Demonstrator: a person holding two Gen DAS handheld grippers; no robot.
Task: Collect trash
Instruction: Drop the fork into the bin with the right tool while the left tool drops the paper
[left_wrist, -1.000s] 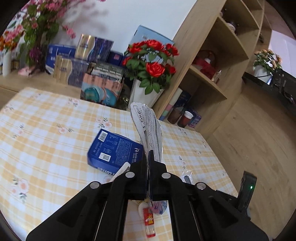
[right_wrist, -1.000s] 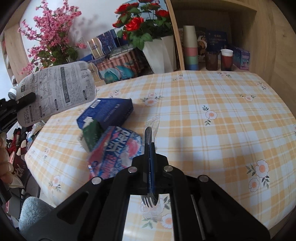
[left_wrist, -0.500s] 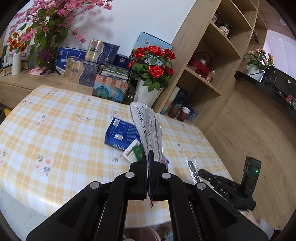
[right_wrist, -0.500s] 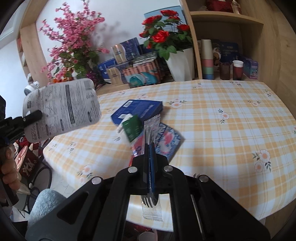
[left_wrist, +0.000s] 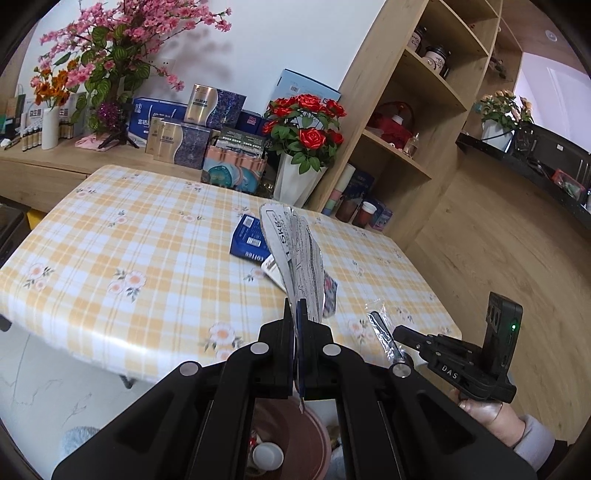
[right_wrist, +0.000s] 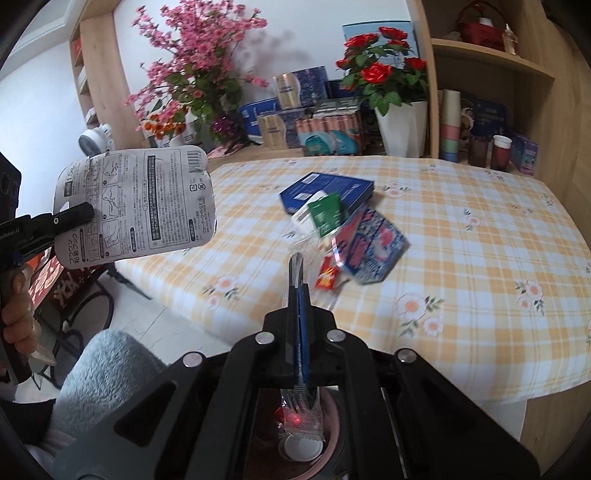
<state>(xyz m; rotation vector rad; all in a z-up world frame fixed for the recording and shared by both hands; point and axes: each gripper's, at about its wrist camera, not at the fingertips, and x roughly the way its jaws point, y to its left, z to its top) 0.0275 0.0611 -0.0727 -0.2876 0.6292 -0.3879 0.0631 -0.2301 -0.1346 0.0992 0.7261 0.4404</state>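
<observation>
clearly both hands were already loaded and sat off the near edge of the bench (left_wrist: 110, 236). the left hand-held gripper (left_wrist: 295, 314) was pressed together, pinching the printed white package card (right_wrist: 140, 206) by its lower corner, the card standing up edge-on in the left view. the right hand-held gripper (right_wrist: 299, 295) was pinching a plastic-wrapped fork (right_wrist: 297, 266), handle forward, tines hanging below the jaws. under both cameras showed a reddish-brown bin (left_wrist: 306, 439) with a white cup (left_wrist: 267, 456) already inside; the fork's wrapper end hung above its mouth in the right view.

i judged the step in hand to be the carry to the bin, nearly ready for release. the next move called for lining each piece over the opening and spreading the jaws, the broad card needing more care since it could catch the rim or flutter aside.

more trash lay on the bench: a blue box (right_wrist: 328, 190), a green-and-white packet (right_wrist: 325, 214), a pink-and-blue wrapper (right_wrist: 373, 247) and a small red sachet (right_wrist: 327, 277), clustered together near the middle.
</observation>
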